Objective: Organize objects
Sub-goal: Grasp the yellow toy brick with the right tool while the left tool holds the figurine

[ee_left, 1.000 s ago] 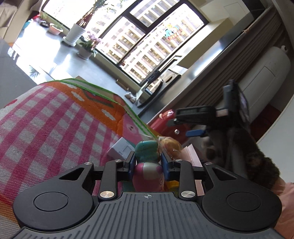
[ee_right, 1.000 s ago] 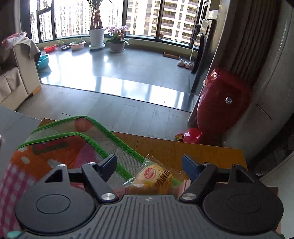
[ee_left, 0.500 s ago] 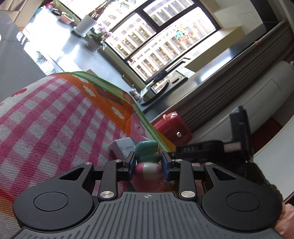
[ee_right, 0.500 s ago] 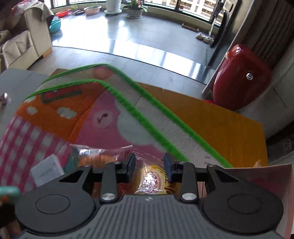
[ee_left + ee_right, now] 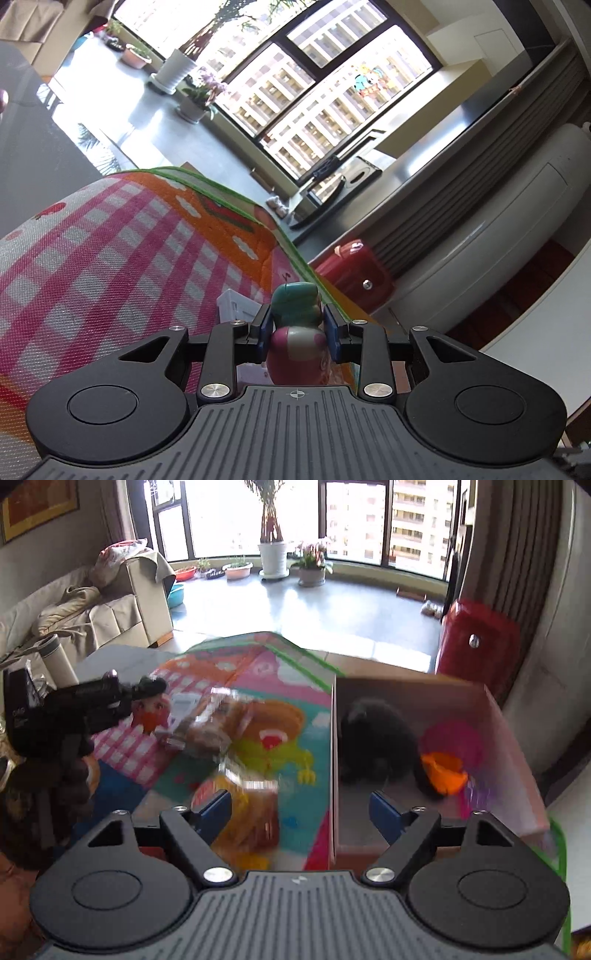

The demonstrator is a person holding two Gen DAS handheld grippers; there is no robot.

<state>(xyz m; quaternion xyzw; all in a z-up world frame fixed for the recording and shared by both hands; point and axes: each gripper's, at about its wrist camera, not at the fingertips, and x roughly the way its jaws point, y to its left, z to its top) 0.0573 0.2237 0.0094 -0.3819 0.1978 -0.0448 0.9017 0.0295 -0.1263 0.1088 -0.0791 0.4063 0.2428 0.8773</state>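
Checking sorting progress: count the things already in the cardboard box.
3: a black thing at the box's left, a pink round thing on the right, an orange thing in front of it. Blur may hide more.

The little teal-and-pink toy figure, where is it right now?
The toy figure is clamped in the left gripper, above the checked play mat, beside a small white box.

Black ribbed tool [image 5: 297, 328], blue pads [image 5: 384, 814], silver screws
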